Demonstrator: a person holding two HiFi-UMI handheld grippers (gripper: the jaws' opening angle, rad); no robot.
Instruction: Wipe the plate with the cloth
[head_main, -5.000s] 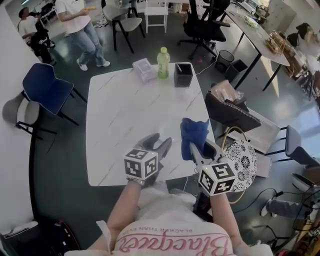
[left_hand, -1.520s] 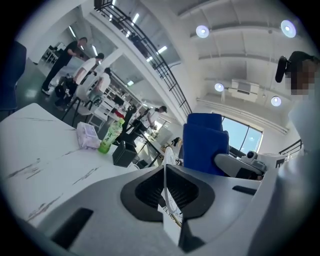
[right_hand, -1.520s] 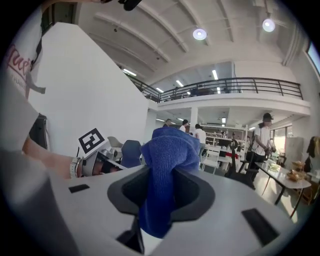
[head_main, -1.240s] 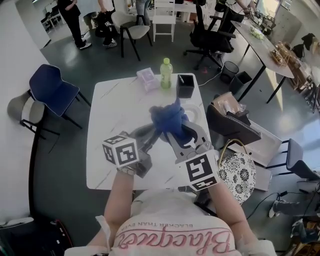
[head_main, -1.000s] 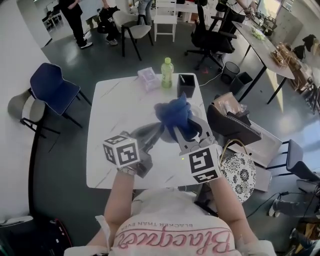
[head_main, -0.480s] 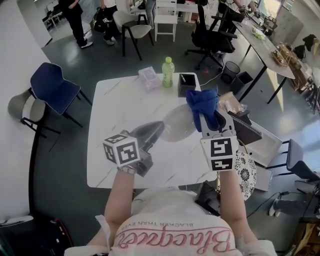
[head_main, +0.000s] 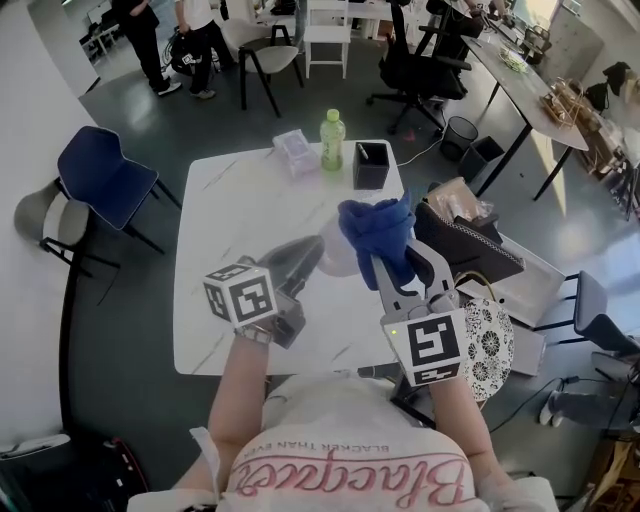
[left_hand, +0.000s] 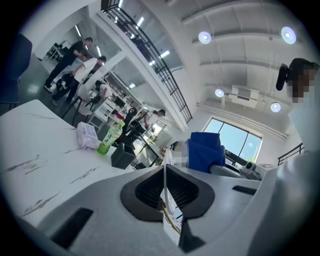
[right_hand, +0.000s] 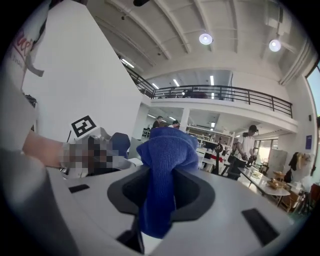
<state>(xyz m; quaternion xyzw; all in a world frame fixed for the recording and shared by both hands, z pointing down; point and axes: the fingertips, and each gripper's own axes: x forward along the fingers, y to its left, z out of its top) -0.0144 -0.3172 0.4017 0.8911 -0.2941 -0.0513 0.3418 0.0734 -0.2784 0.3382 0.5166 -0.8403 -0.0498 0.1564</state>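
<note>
A clear plate (head_main: 330, 262) is held on edge above the white table (head_main: 230, 200), and my left gripper (head_main: 308, 250) is shut on its rim. In the left gripper view the rim shows as a thin white line (left_hand: 165, 192) pinched between the dark pads. My right gripper (head_main: 392, 258) is shut on a blue cloth (head_main: 375, 228), which bunches up out of the jaws and lies against the plate's right side. The right gripper view shows that cloth (right_hand: 162, 170) clamped between the pads. The left gripper view catches the cloth (left_hand: 205, 152) just beyond the plate.
At the table's far edge stand a green bottle (head_main: 331, 140), a black box (head_main: 371, 165) and a pale tissue pack (head_main: 296, 150). A blue chair (head_main: 100, 175) is at the left, a dark chair (head_main: 465, 245) with a bag at the right. People stand in the background.
The right gripper swung the cloth off to the right of the plate half a second ago. It has now come back left onto the plate. The left gripper and plate kept still.
</note>
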